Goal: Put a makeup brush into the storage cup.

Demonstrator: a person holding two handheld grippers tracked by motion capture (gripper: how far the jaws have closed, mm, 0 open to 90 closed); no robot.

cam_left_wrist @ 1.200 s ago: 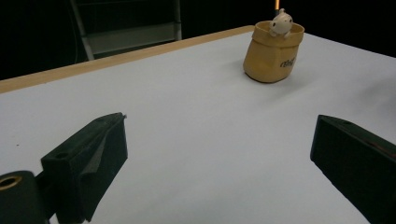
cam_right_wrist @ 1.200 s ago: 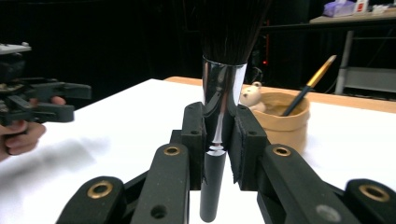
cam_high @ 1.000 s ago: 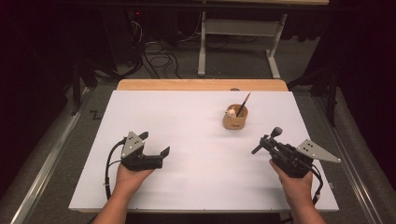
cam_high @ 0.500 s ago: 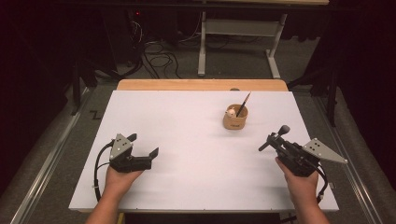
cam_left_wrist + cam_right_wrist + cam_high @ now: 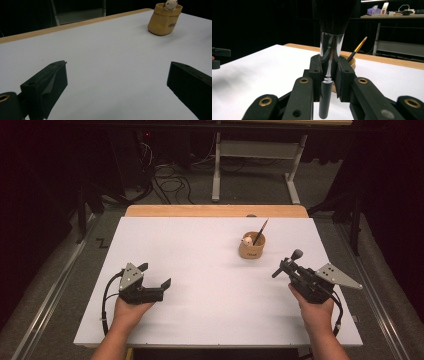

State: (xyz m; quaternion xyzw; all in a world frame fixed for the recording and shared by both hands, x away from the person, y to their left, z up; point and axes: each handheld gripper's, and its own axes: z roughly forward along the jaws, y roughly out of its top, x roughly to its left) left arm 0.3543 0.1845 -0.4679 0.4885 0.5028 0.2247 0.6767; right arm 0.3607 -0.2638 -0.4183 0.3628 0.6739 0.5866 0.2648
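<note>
Now, at the near left of the white table (image 5: 200, 250), the left gripper (image 5: 156, 276) is resting low over the surface with its jaws standing wide apart and nothing lying between them. Farther right, toward the far side, a small tan cup (image 5: 252, 247) is standing upright, holding a slim gold-handled brush (image 5: 260, 231) that is leaning out of it. At the near right, the right gripper (image 5: 286, 266) is clamping a makeup brush (image 5: 329, 50) by its silver ferrule, bristles pointing up, well apart from the cup.
</note>
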